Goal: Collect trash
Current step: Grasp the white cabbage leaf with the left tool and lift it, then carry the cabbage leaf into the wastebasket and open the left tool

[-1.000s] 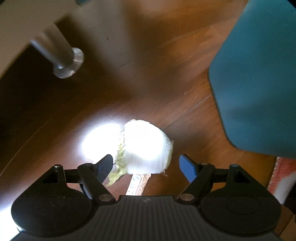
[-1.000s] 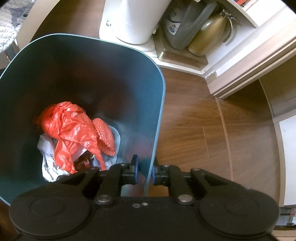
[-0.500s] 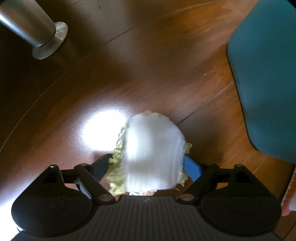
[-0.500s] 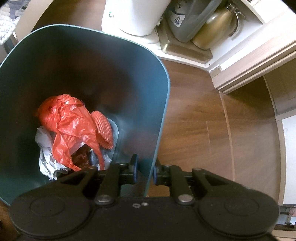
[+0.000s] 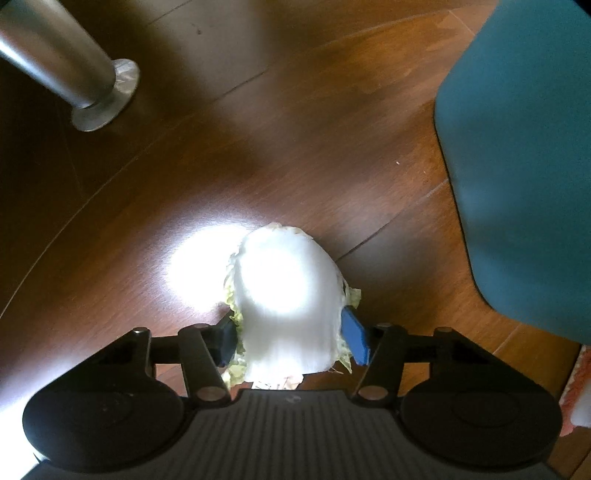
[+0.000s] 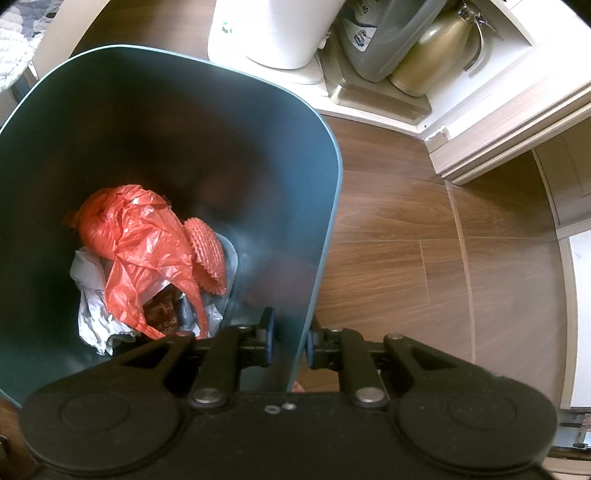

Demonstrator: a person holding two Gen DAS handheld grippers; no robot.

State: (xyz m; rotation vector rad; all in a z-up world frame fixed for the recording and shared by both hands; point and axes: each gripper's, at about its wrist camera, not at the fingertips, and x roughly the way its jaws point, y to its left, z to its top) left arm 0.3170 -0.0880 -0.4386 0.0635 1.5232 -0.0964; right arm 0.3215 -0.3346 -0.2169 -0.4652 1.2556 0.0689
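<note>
So my left gripper is pointing straight down at the wood floor, and there's a chunk of napa cabbage sitting right between the jaws. The jaws have just been closing in on it, and from the left wrist view both blue pads look like they're up against the leafy edges on either side, so I'd call that gripped (the white face of the cabbage is totally blown out by a bright patch of light, so don't ask me for detail). The cabbage looks to be lying on the floor, with a scrap of something printed peeking out under its near end. A metal furniture leg stands off to the upper left, well apart, and the teal trash bin fills the right side of that view.

My right gripper is pinched narrow on the bin's near wall, one finger inside, one outside. Down in the bin there's a crumpled orange plastic bag, an orange foam net and some white paper. Beyond the bin, a white appliance and a brass-coloured kettle sit along the wall.
</note>
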